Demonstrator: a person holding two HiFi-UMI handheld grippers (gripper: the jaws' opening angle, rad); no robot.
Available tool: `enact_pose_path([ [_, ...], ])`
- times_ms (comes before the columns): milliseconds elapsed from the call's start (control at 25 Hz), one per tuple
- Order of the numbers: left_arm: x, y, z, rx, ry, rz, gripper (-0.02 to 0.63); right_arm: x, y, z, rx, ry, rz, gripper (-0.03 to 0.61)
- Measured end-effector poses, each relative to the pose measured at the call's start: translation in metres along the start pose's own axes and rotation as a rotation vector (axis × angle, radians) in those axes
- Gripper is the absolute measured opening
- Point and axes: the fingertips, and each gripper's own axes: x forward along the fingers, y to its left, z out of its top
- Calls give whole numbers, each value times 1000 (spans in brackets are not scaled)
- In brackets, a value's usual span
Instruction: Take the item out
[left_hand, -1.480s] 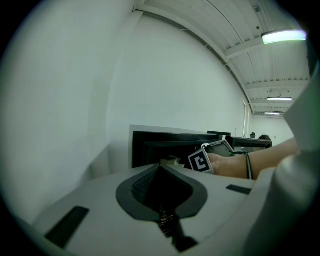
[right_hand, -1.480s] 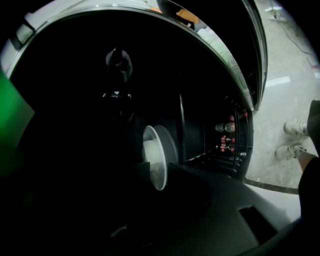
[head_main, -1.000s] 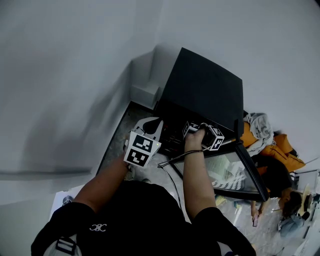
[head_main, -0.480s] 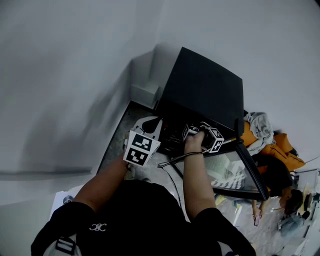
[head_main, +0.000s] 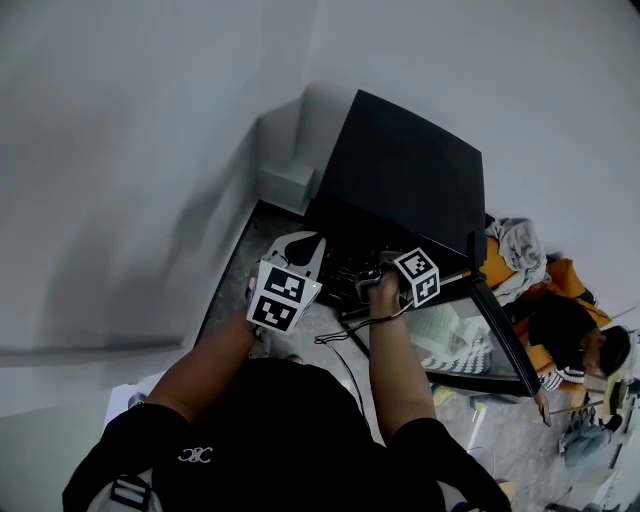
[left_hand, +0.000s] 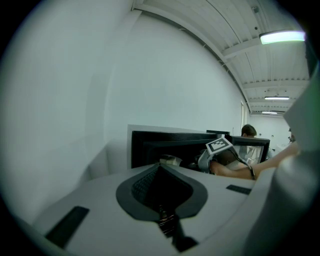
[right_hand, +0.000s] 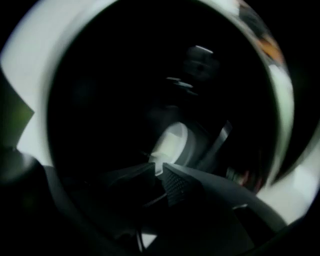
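Note:
A black box-shaped cabinet stands against the wall with its glass door swung down and open. My right gripper reaches into the dark opening, and its tips are hidden in the head view. In the right gripper view, my right gripper has its tips pinched on the lower edge of a pale round item. Its jaws have just been opening slightly, with that edge still between them. My left gripper hangs shut and empty, left of the cabinet. The left gripper view shows my left gripper, the cabinet and the right marker cube.
A white block sits at the wall's foot left of the cabinet. A thin cable loops below my right wrist. To the right, past the door, are a person and orange clothing. Grey wall fills the left.
My right gripper has rolled, so one marker face of its cube now points up. The left gripper has stayed put. The person at the right has shifted.

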Motion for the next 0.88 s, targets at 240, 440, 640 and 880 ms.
enact_pose_path([
  [240,-6,15,0,-11,-2,32,8,-9,14,-14,-1059,65,-55,81],
  [440,-9,19,-3,-20,3,38,8,-5,12,-18,-1640,207,-96,81],
  [640,-8,16,-5,-34,-1,35,8,6,-2,-23,-2016,405,-112,81],
  [880,-10,17,-8,-49,1,37,8,15,-14,-21,-2251,581,-124,91],
])
